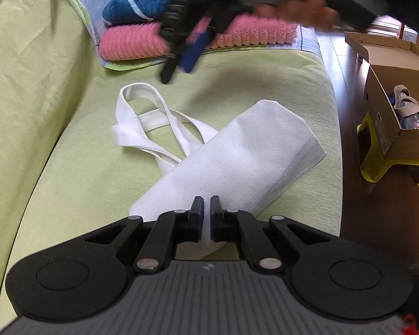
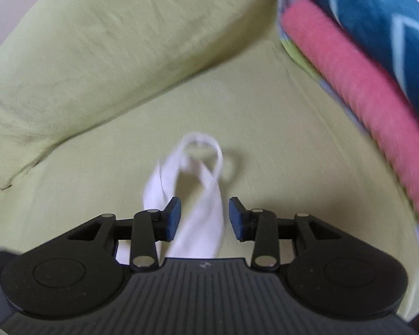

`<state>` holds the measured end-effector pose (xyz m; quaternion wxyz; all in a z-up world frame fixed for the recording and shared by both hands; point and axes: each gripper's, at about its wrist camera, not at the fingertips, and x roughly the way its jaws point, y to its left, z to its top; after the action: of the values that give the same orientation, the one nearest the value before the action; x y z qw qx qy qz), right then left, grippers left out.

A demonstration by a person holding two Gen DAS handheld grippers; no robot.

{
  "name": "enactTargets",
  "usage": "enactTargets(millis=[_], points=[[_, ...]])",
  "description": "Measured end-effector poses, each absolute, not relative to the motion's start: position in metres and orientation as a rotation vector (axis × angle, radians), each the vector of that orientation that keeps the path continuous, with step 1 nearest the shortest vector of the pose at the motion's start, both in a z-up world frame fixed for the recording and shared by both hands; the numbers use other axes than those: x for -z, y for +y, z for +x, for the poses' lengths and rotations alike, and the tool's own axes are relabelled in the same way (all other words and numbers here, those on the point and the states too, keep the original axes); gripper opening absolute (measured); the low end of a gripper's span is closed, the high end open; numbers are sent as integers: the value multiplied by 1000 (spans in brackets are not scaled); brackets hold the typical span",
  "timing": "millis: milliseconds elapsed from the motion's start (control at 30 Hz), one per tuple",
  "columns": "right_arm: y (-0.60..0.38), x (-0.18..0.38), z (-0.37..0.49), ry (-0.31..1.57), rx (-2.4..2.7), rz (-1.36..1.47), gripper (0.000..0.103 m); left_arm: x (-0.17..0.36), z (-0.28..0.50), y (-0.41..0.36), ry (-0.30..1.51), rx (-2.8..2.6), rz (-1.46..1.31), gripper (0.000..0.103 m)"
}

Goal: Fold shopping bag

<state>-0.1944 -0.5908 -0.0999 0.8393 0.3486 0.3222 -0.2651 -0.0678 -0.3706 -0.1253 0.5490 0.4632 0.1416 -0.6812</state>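
On green sofa [image 1: 56, 167], folded woven white bag [image 1: 231, 162], left gripper [image 1: 207, 209] seemingly clamping its edge, right gripper [image 2: 204, 215] released

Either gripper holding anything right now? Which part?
Left gripper: shut on the white bag, pinching its near folded end. Right gripper: jaws open astride the handles, gripping nothing.

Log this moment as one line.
left gripper: shut on shopping bag | right gripper: open above handles | bag on sofa seat
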Motion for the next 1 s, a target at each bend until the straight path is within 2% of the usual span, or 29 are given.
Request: enactTargets(millis=[300,500,633,700,767,800,900,1000], points=[[-588,120,-173,696,597,782,34,122,-70,-370,337,1608,1108,0],[-587,125,-133,856,784,475,37,122,-68,-368,343,1610,1103,0],[-586,118,-142,801,941,370,38,122,-68,-369,349,1608,1104,0],[-593,116,-163,737,961,450,43,122,-68,-369,345,1606,1108,0],[-601,125,-179,755,972,540,46,121,-68,-369,345,1606,1111,0],[-601,127,-184,747,963,557,52,121,-68,-370,347,1606,1111,0],[-598,121,-197,722,885,590,51,121,-67,-369,349,1605,1108,0],[-581,107,-210,711,818,548,55,121,-68,-370,350,1603,1108,0]])
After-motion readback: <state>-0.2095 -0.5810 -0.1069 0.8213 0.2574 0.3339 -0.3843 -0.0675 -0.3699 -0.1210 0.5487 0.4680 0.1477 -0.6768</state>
